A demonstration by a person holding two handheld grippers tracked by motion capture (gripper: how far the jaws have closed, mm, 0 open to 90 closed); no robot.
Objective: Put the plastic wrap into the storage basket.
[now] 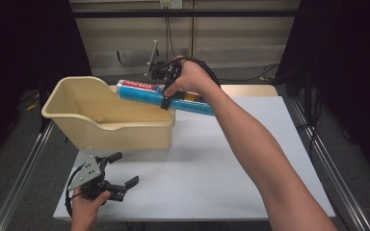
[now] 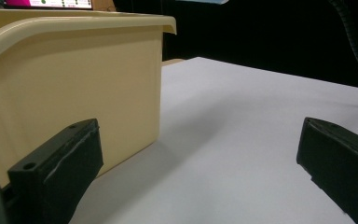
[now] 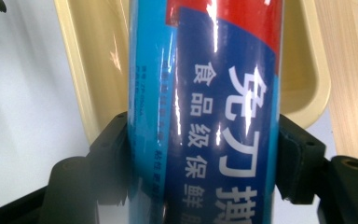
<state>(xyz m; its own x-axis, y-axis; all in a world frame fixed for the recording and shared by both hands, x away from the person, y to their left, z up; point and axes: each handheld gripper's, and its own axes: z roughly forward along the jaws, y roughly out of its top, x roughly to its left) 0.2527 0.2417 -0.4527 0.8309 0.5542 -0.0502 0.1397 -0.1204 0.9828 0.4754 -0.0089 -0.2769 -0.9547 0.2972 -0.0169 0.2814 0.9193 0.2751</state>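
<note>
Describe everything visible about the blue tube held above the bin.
The blue tube is a long, glossy cylinder, blue with a red band near its far end and white Chinese print. It is held nearly level in the air, its red end over the beige bin. The right gripper is clamped around its middle, one jaw on each side. Nothing else touches it.

Blue tube [image 3: 205, 116], red at far end, white characters, clamped between both black jaws of the right gripper [image 3: 205, 154]. Beyond it: cream bin [image 3: 303, 70], white table [image 3: 28, 93], wooden strip [image 3: 349, 70] right.
</note>
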